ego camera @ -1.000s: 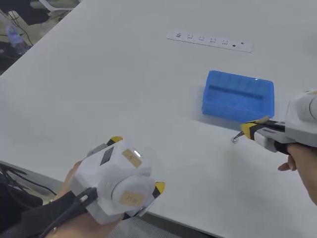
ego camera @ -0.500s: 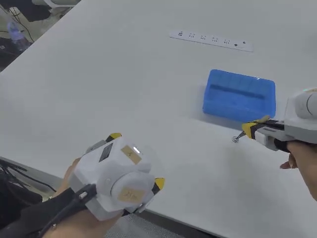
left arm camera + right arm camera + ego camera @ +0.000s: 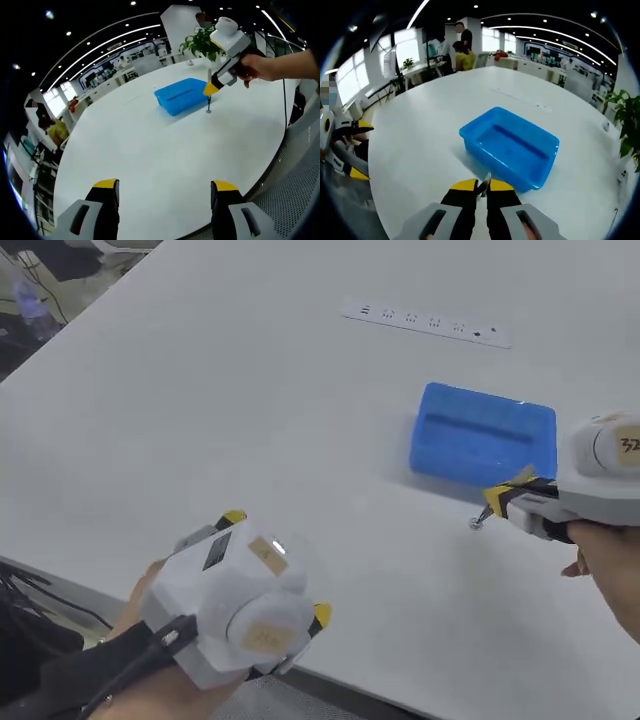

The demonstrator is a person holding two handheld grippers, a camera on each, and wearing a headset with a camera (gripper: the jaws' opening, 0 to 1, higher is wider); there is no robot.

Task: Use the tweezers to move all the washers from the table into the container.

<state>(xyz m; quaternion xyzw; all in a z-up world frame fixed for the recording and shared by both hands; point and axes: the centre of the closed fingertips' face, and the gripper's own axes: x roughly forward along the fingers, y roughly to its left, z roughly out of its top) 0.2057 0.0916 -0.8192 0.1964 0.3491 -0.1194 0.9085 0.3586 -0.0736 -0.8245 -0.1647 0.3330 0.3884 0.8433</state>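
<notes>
A blue plastic container (image 3: 483, 435) stands on the white table (image 3: 250, 410), also seen in the left gripper view (image 3: 181, 95) and the right gripper view (image 3: 512, 145). My right gripper (image 3: 497, 502) is shut on metal tweezers (image 3: 481, 515), just in front of the container's near wall. The tweezers' tips point down to the table, where a small grey washer (image 3: 474, 524) sits at them; I cannot tell whether they pinch it. From the left gripper view, the right gripper (image 3: 212, 90) holds the tweezers (image 3: 208, 102) upright over the washer (image 3: 208, 110). My left gripper (image 3: 277, 566) hovers open near the table's front edge, holding nothing.
A white power strip (image 3: 425, 324) lies at the back of the table behind the container. The table's front edge (image 3: 380, 695) runs just under the left gripper. Potted plants (image 3: 200, 42) and other desks with people stand far off.
The right gripper has shifted slightly left, more of its body showing. The tweezers' tips stay at the same spot by the container. The left gripper is steady.
</notes>
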